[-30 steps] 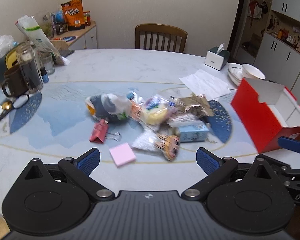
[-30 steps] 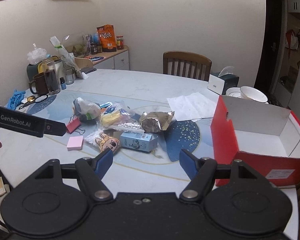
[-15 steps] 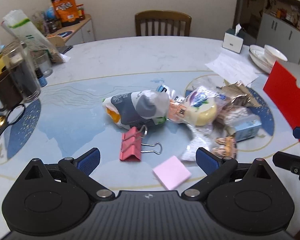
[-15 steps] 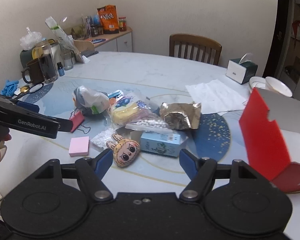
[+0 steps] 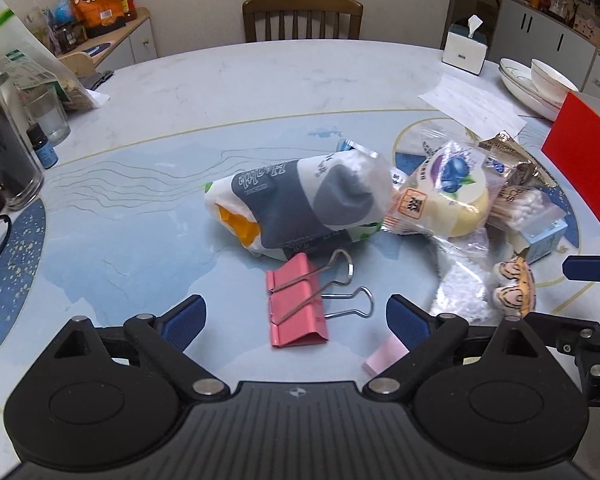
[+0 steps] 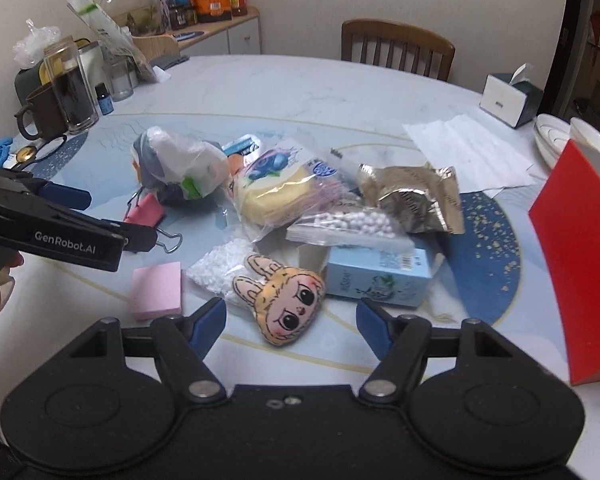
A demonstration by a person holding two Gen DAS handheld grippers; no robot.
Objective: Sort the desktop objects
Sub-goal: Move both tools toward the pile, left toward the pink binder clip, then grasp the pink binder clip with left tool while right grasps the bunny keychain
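Left wrist view shows the left gripper (image 5: 296, 318) with its jaws wide apart and empty, low over the table (image 5: 284, 80), and the pink clip (image 5: 296, 306) lies flat between the two pads. I judge the step in hand is to pick this clip. To do it well, the pads should come down on both sides of the pink body, not on the wire handles, which stick out to the right and can slip. The bag (image 5: 300, 208) lies just far of the clip, so the approach should stay near. The pink notes (image 5: 384, 356) lie to the right, partly hidden by one finger. In the right wrist view the right gripper (image 6: 290, 326) is also spread and empty, around the rabbit toy (image 6: 284, 304). The red box (image 6: 580, 264) stands at the right, well apart from the clip.
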